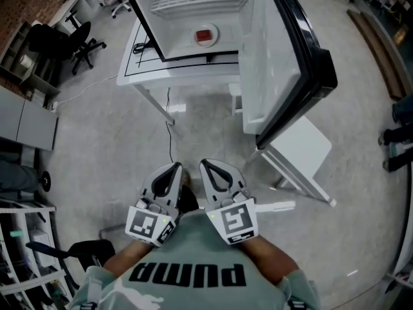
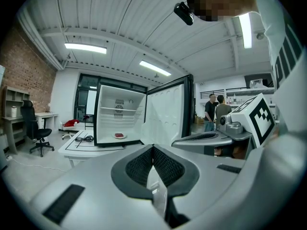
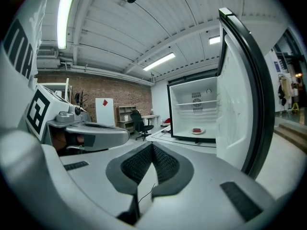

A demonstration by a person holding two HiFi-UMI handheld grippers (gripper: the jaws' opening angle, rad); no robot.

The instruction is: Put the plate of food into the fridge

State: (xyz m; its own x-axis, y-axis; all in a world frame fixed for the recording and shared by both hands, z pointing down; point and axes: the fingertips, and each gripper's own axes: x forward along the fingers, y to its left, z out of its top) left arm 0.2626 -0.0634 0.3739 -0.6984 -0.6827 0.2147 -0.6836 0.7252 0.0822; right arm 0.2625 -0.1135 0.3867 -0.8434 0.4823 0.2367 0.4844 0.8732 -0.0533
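A white plate with red food [image 1: 206, 36] sits on the floor of the open fridge [image 1: 169, 26], under its wire shelf. The same plate [image 2: 119, 135] shows far ahead in the left gripper view, and it [image 3: 197, 131] also shows in the right gripper view. The fridge door [image 1: 284, 63] stands swung wide to the right. My left gripper [image 1: 175, 167] and right gripper [image 1: 204, 164] are side by side close to my chest, well back from the fridge. The left gripper [image 2: 153, 148] is shut and empty, and so is the right gripper [image 3: 153, 146].
The fridge stands on a white table [image 1: 139, 70] with a coiled black cable [image 1: 143, 46] on it. A small white table [image 1: 310, 148] stands below the door. An office chair [image 1: 72, 42] is at the far left. Two people [image 2: 216, 111] stand far off.
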